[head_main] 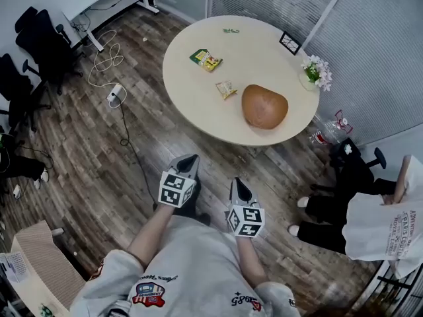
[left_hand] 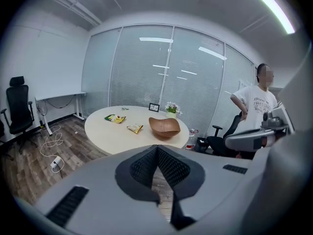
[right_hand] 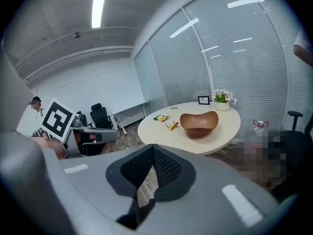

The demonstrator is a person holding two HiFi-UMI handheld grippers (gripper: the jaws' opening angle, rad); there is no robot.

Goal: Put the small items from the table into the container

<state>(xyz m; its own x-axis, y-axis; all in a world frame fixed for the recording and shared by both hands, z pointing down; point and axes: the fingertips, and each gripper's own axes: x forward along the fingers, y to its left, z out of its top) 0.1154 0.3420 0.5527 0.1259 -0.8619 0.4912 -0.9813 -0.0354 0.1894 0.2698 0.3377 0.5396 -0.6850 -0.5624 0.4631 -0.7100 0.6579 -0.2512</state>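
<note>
Your left hand-held gripper (head_main: pixel 188 161) is closed, its two dark ribbed jaws pressed together at the tips with nothing between them. Your right hand-held gripper (head_main: pixel 239 187) is closed and empty too; its own view shows the tips meeting, with only wood floor visible through the slit lower down. You hold both in front of your body over the dark wood-plank floor (head_main: pixel 99 170), side by side, well short of the round beige surface (head_main: pixel 192 94).

On that surface, the container, a brown wooden bowl with a wavy rim (head_main: pixel 264 106), sits near the edge closest to you, towards the right. The small yellow snack packet (head_main: pixel 226 89) lies just beside it on its left, not touching. The green and yellow snack packet (head_main: pixel 206 59) lies farther back and to the left. A tiny green item (head_main: pixel 230 30) rests near the far edge; it is too small to identify.

A small black picture frame (head_main: pixel 289 42) and a pot of white and pink flowers (head_main: pixel 316 72) stand along the surface's right rim. A person in a white printed T-shirt (head_main: pixel 380 226) is at your right.
</note>
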